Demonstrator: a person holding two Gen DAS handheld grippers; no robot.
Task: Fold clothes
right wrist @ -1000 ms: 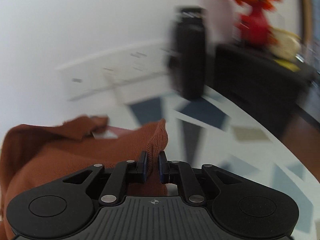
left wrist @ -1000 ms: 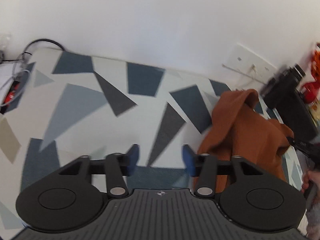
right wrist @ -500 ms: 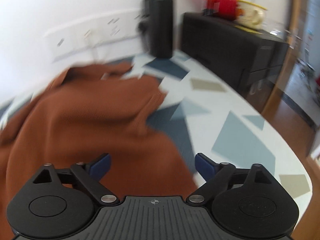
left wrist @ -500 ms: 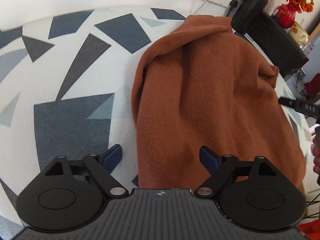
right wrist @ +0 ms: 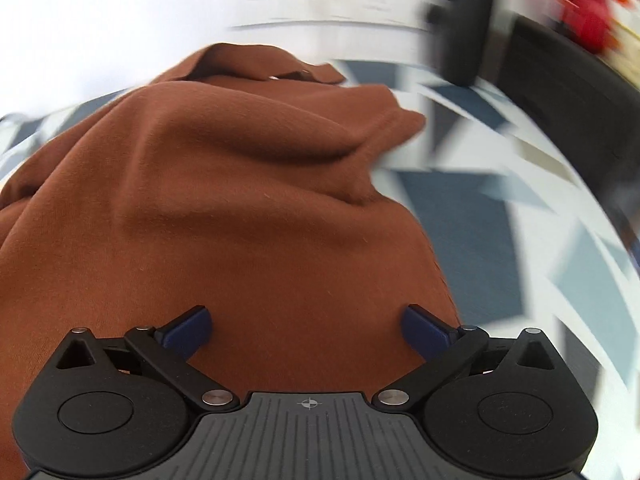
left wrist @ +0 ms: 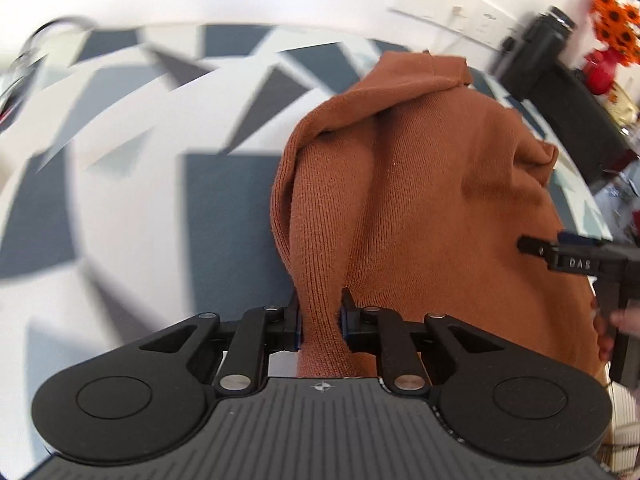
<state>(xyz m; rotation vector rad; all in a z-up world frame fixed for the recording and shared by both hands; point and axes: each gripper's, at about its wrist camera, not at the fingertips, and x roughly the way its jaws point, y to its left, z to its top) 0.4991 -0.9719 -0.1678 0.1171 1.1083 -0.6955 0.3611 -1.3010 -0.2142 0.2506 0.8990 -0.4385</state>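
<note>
Two grippers on one rust-brown knit sweater (left wrist: 432, 200), which lies bunched on a table (left wrist: 224, 216) covered in a grey, blue and white triangle print.

Left wrist view, left to right: table print is motion-smeared from 9 to 11 o'clock. Left gripper (left wrist: 320, 320) sits at 6 o'clock; its jaws have just been closing and now pinch a raised ribbed fold of the sweater's left edge, pads pressing cloth from both sides. Sweater body fills the centre out to 3 o'clock, with a flap folded over at 12 to 1. Right gripper's black finger (left wrist: 560, 256) pokes in at 3 o'clock over the sweater, a person's fingers (left wrist: 624, 320) on its handle just below. At 1 to 2 o'clock: white wall sockets (left wrist: 452, 12), a black bottle (left wrist: 536, 40), orange flowers in a red vase (left wrist: 608, 56) on a dark cabinet (left wrist: 580, 120).

Right wrist view, left to right: sweater (right wrist: 224, 208) covers 9 through 12 to the centre. Right gripper (right wrist: 306, 326) at 6 o'clock; its jaws have just been opening and stand wide, blue pads (right wrist: 188, 328) apart over the sweater's near part, gripping nothing. Table print (right wrist: 480, 240) blurred at 3 o'clock; bottle (right wrist: 468, 20) at 1 o'clock.
</note>
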